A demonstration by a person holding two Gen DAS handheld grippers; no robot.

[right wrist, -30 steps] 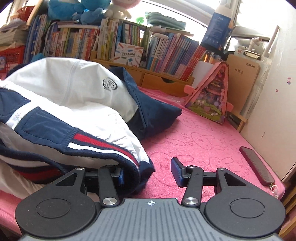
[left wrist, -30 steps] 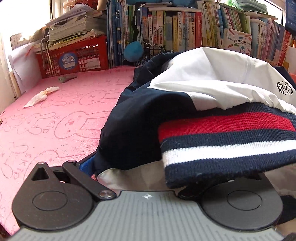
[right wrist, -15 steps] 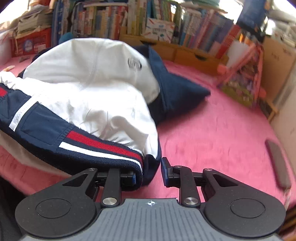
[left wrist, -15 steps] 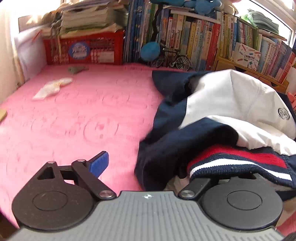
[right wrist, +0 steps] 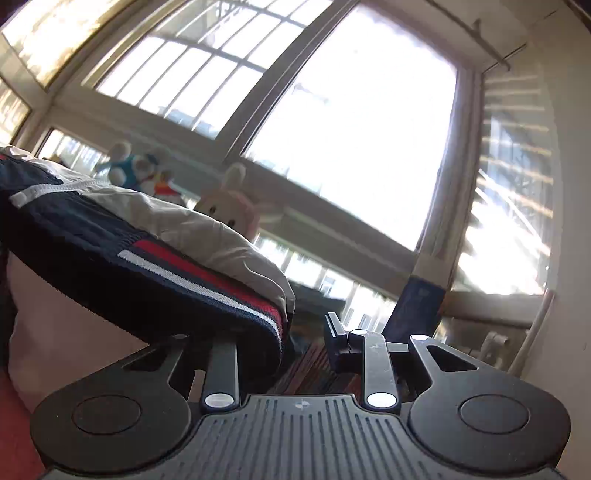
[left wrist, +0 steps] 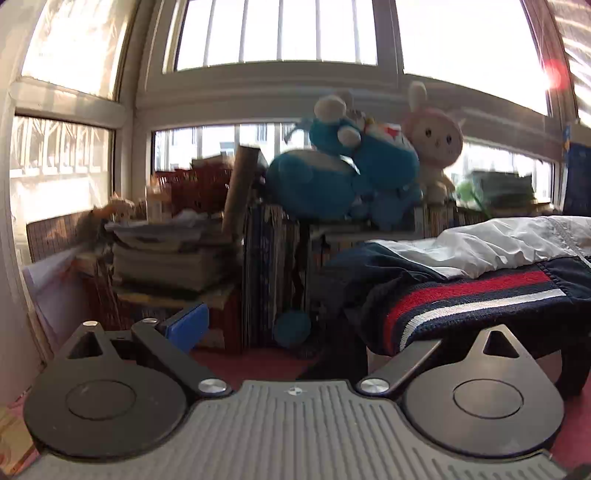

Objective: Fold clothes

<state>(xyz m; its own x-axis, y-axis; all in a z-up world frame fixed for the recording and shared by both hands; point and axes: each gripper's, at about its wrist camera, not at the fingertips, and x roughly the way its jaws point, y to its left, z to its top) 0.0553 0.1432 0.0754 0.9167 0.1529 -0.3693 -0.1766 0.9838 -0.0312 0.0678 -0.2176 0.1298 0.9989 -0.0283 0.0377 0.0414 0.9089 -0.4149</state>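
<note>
1. my left gripper (left wrist: 295,325) has its jaws spread wide and opening; the blue pad (left wrist: 186,326) of one finger stands free at lower left of the left wrist view, and the other finger is hidden under cloth.
2. the jacket (left wrist: 480,266), navy and white with a red, white and navy striped hem (left wrist: 461,299), hangs over that hidden finger at right of the frame; i cannot tell whether it is pinched or only draped.
3. my right gripper (right wrist: 306,332) has a narrow gap between its fingers, opening a little; its dark pad (right wrist: 334,339) at centre right of the right wrist view is bare.
4. the jacket's striped hem (right wrist: 207,273) lies over the other finger at centre left of that view, with a gap between cloth and bare pad, so i see no pinch.
5. plush toys (left wrist: 354,173) sit on a row of books (left wrist: 273,273) at mid frame, under a bright barred window (left wrist: 277,33).
</note>
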